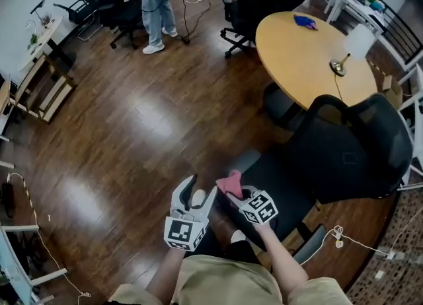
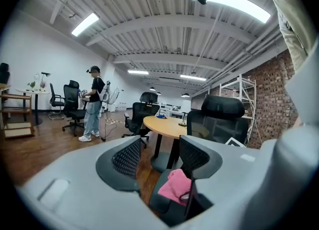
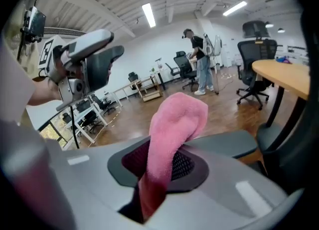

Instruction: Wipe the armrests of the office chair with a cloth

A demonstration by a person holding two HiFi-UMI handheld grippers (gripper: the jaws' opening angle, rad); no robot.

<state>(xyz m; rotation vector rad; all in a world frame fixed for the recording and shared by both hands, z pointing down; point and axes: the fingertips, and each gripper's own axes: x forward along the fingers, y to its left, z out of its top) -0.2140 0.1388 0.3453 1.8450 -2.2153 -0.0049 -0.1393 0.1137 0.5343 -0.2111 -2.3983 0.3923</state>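
My right gripper (image 1: 234, 190) is shut on a pink cloth (image 1: 230, 183), which stands up out of its jaws (image 3: 175, 122). It hovers at the grey near armrest (image 1: 244, 161) of the black office chair (image 1: 347, 152), and the cloth's tip hangs just over that armrest (image 3: 233, 143). My left gripper (image 1: 196, 191) is open and holds nothing, just left of the right one. The left gripper view looks between its open jaws (image 2: 157, 157) at the pink cloth (image 2: 174, 184) over the dark armrest pad (image 2: 160, 201). The chair's other armrest (image 1: 310, 244) is at lower right.
A round wooden table (image 1: 297, 53) with a lamp (image 1: 350, 46) and a blue cloth (image 1: 305, 22) stands behind the chair. Another black chair (image 1: 254, 3) is beyond it. A person (image 1: 153, 6) stands at the far back. A white cable (image 1: 360, 243) lies on the floor.
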